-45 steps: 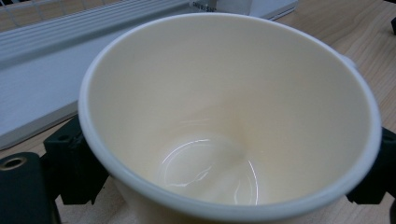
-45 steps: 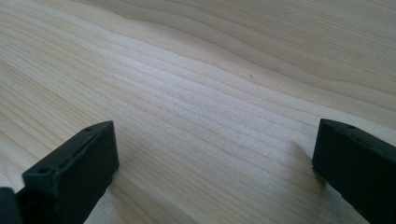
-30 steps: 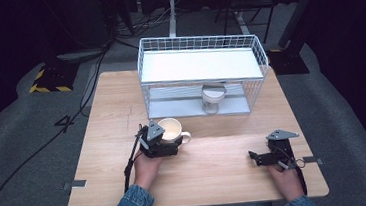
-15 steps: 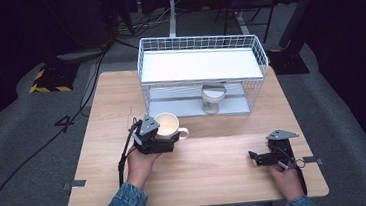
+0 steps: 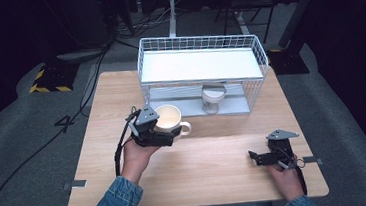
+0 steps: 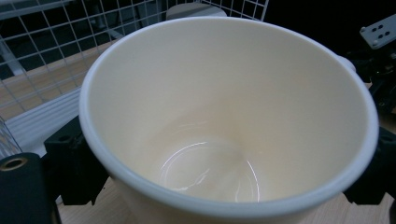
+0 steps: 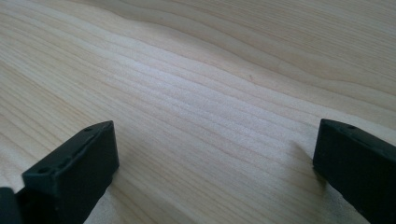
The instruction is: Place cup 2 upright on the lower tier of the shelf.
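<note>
A cream mug (image 5: 169, 116) with its handle pointing right is clamped between the jaws of my left gripper (image 5: 169, 133), left of the table's middle and just in front of the wire rack. Seen from the left gripper view, the mug (image 6: 233, 116) is empty and tilted toward the camera, with a black jaw on each side of my left gripper (image 6: 224, 186). My right gripper (image 5: 256, 158) rests low near the front right of the table. Its jaws stand wide apart over bare wood in the right gripper view (image 7: 215, 172), holding nothing.
A white wire rack (image 5: 202, 63) with a flat white shelf stands at the back of the wooden table (image 5: 213, 180). A small lidded jar (image 5: 213, 98) sits under that shelf. Cables and stands lie on the dark floor behind.
My left gripper has carried the mug away from the person, toward the rack. The right gripper has stayed where it was.
</note>
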Action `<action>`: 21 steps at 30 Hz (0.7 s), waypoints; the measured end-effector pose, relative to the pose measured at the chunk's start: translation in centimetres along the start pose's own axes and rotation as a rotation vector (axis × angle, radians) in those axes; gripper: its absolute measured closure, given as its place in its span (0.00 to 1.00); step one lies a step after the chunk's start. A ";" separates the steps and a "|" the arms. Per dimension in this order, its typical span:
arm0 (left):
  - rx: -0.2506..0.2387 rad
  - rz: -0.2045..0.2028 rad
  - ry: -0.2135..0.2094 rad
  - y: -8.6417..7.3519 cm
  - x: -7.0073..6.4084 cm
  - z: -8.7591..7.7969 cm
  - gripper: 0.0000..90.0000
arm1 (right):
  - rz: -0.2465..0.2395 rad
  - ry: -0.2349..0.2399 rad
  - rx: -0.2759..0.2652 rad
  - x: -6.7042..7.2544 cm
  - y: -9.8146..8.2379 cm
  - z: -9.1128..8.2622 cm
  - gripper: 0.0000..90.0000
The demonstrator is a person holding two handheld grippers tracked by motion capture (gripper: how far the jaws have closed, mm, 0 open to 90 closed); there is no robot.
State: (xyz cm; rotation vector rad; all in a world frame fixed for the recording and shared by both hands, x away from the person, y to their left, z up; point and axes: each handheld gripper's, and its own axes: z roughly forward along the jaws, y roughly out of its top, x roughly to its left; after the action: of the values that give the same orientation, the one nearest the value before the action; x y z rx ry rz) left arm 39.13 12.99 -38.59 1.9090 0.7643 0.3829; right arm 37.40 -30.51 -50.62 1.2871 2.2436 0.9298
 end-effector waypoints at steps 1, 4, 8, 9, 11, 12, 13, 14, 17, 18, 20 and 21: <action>-0.001 0.001 -0.008 0.2 0.0 -0.1 0.10 | 0.000 0.000 0.000 0.0 0.0 0.0 0.00; -0.008 0.007 -0.023 1.0 0.1 -0.5 0.10 | 0.000 -0.002 0.000 0.0 0.0 0.0 0.00; -0.008 0.031 -0.031 2.0 0.2 -0.8 0.10 | 0.001 -0.002 0.000 0.0 0.0 0.0 0.00; -0.011 0.029 -0.036 2.2 0.2 -0.8 0.10 | 0.000 -0.002 0.000 0.0 0.0 0.0 0.00; -0.012 0.040 -0.044 2.8 0.4 -1.0 0.10 | 0.000 -0.002 0.000 0.0 0.0 0.0 0.00; -0.012 0.047 -0.049 3.1 0.5 -1.0 0.10 | 0.000 -0.002 0.000 0.0 0.0 0.0 0.00; -0.012 0.045 -0.064 3.3 0.5 -1.0 0.10 | 0.000 -0.002 0.000 0.0 0.0 0.0 0.00; -0.014 0.050 -0.072 3.6 0.6 -1.0 0.10 | 0.000 -0.002 0.000 0.0 0.0 0.0 0.00; -0.014 0.071 -0.087 4.4 0.6 -1.1 0.10 | 0.000 -0.002 0.000 0.0 0.0 0.0 0.00; -0.014 0.067 -0.097 4.6 0.6 -1.0 0.10 | 0.000 -0.002 0.000 0.0 0.0 0.0 0.00; -0.012 0.075 -0.104 5.1 0.7 -0.9 0.10 | 0.000 -0.002 0.000 0.0 0.0 0.0 0.00; -0.012 0.077 -0.105 5.3 0.7 -0.9 0.10 | 0.000 -0.002 0.000 0.0 0.0 0.0 0.00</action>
State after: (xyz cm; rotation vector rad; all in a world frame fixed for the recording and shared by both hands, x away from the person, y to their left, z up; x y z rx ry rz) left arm 41.00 12.49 -33.50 1.9355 0.6192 0.3309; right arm 37.39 -30.50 -50.62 1.2879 2.2417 0.9284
